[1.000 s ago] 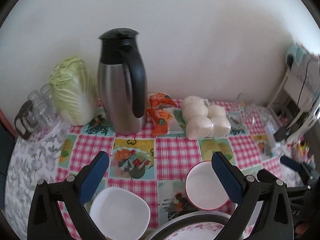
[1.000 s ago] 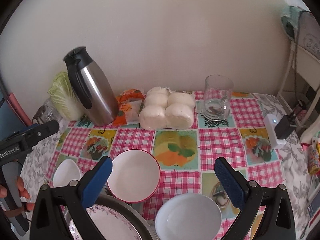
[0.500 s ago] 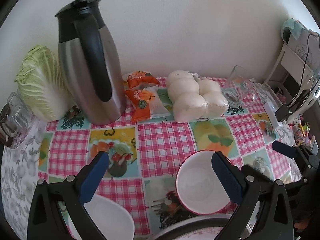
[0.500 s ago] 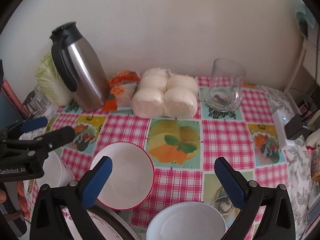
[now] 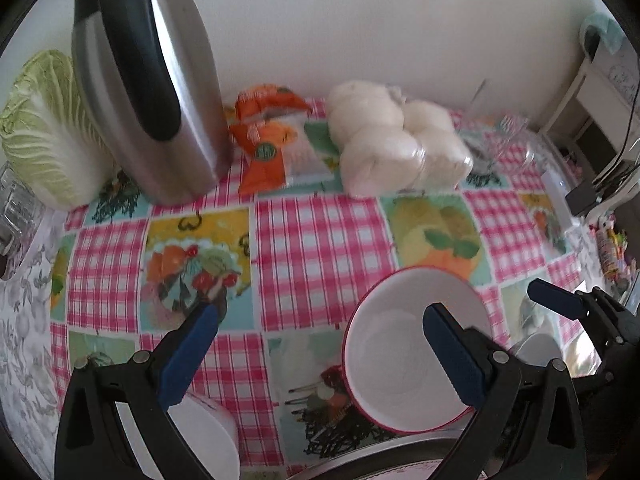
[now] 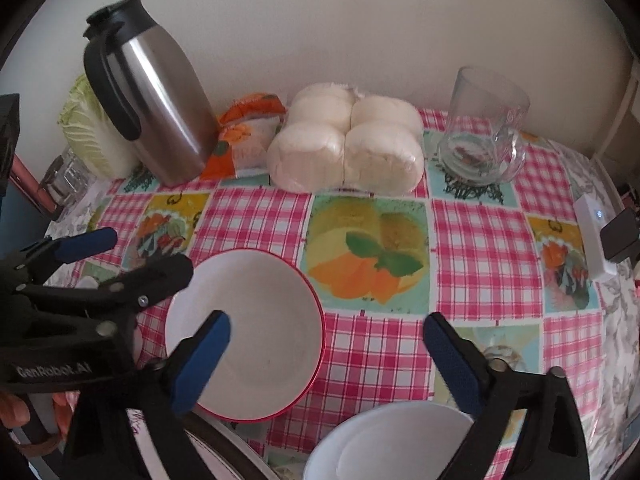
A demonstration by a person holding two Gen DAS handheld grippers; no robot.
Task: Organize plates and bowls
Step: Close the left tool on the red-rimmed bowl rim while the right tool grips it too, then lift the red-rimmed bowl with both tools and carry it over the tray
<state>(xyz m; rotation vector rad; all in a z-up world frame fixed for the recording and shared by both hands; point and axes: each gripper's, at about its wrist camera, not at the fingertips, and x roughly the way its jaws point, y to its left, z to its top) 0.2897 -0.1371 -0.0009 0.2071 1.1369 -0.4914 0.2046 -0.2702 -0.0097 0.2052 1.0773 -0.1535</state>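
Both tools, L [image 5: 320, 344] & R [image 6: 326, 344], spread wide over red-rimmed bowl [image 6: 256, 328]

Jug [image 6: 152, 108] stands left of the buns [image 6: 346, 148], mug [image 6: 484, 128] right of them, bowl [image 6: 256, 332] in front

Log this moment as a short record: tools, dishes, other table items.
left tool: open, empty, over the tablecloth
right tool: open, empty
red-rimmed bowl: upright, empty, on the checked tablecloth
white bowl: near edge, under the right tool
patterned plate: near edge, mostly cut off
back row: steel thermos jug, bagged steamed buns, glass mug, napa cabbage
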